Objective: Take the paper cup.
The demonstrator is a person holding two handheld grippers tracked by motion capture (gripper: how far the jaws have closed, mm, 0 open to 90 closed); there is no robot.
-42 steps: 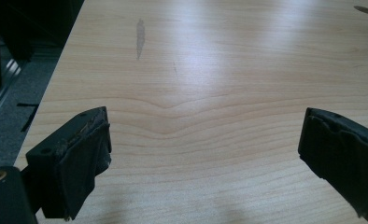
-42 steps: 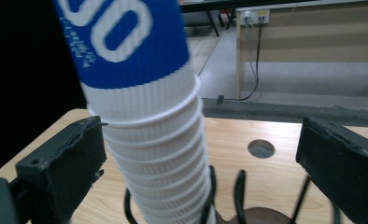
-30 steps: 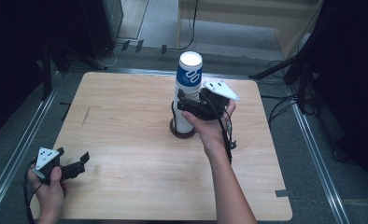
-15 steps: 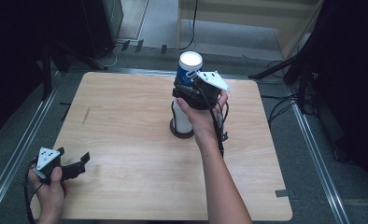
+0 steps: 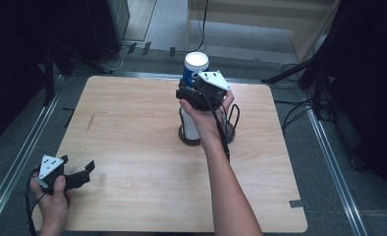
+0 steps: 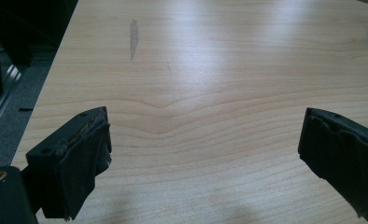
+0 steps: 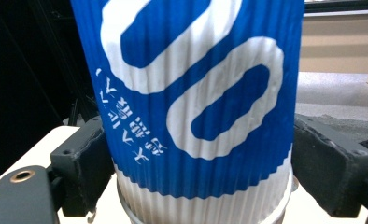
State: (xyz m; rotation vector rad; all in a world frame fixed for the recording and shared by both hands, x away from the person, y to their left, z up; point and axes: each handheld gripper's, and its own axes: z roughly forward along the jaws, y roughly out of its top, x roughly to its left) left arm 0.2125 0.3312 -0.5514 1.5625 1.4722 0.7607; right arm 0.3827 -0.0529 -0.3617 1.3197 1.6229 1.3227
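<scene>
Your right gripper [image 5: 187, 93] is the one that matters: it sits at the top of the stack of paper cups [image 5: 191, 118] standing upright on its dark round base [image 5: 184, 139] toward the far middle of the wooden table [image 5: 132, 147]. The stack's long axis runs straight up from the tabletop, and your jaws come at it level, from the side, so any pull has to go along that vertical line.

In the right gripper view the blue-and-white ribbed cup [image 7: 196, 102] stands squarely between the two black jaws. The left pad [image 7: 91, 158] looks pressed against the cup wall; the right pad [image 7: 331, 168] sits at the cup's edge, and contact there is hard to confirm (call it closed around the cup, grip likely but not certain). Below the blue band you can see the white rim of the next cup [image 7: 201, 205], so the top one rides nested on it.

Your left gripper [image 5: 76, 178] rests well away at the near left corner of the table, jaws wide apart and holding nothing; its own view looks over bare wood between the pads.

Judged from this, a straight upward lift should free the top cup; tilting risks toppling the stack.
</scene>
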